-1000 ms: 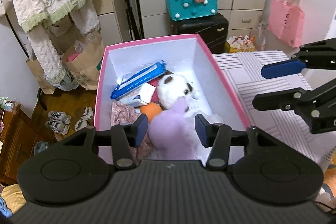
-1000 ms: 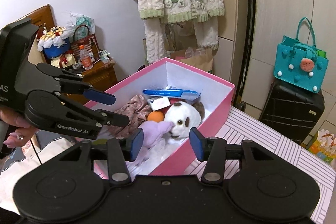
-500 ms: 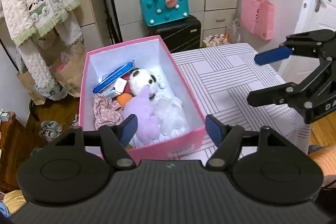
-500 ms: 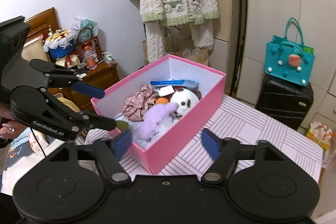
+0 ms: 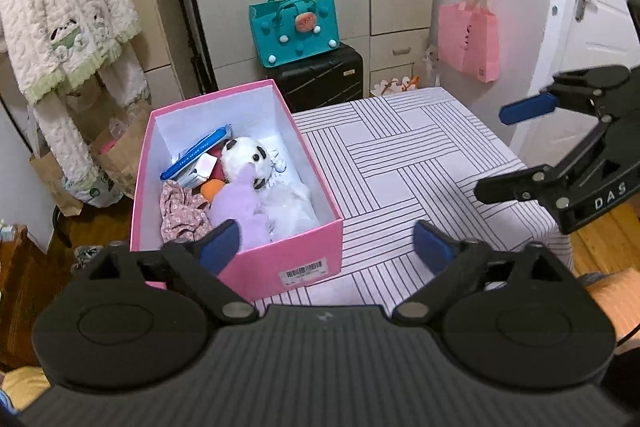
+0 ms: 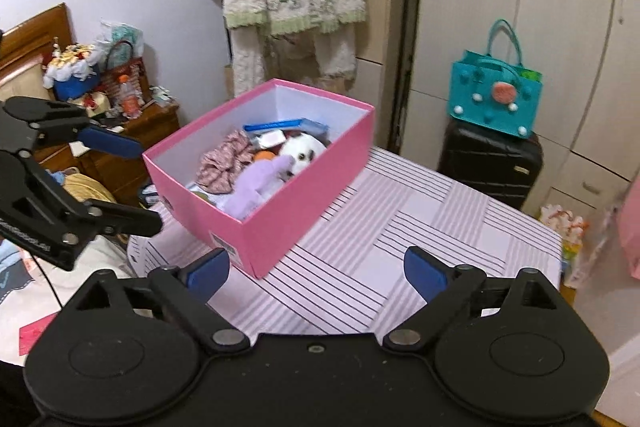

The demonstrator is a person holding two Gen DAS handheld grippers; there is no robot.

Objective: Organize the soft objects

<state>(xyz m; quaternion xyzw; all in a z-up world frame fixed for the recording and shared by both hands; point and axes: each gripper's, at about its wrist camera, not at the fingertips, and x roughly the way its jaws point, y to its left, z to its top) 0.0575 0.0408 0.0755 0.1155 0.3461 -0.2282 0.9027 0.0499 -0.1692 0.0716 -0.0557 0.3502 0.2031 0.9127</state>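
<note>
Both jaws opening, empty: left gripper and right gripper hang short of the pink box, where the purple plush lies ahead, likely light and squashy; pinch mid-body.

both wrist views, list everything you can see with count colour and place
shoe box: 1, pink, white inside, on the table's left part
plush dog: 1, white with dark patches, in the box
purple plush: 1, lilac, in the box, in front of the dog
floral cloth: 1, pinkish, box's left side
orange ball: 1, orange, beside the cloth
pencil case: 1, blue, box's far end
table: 1, white with dark stripes
felt tote: 1, teal, on the suitcase
suitcase: 1, black, behind the table
paper bag: 1, pink, hanging on the wall
fleece robe: 1, cream with green trim, hanging
left gripper: black, blue pads, jaws opening, empty
right gripper: same, jaws opening, empty
</note>
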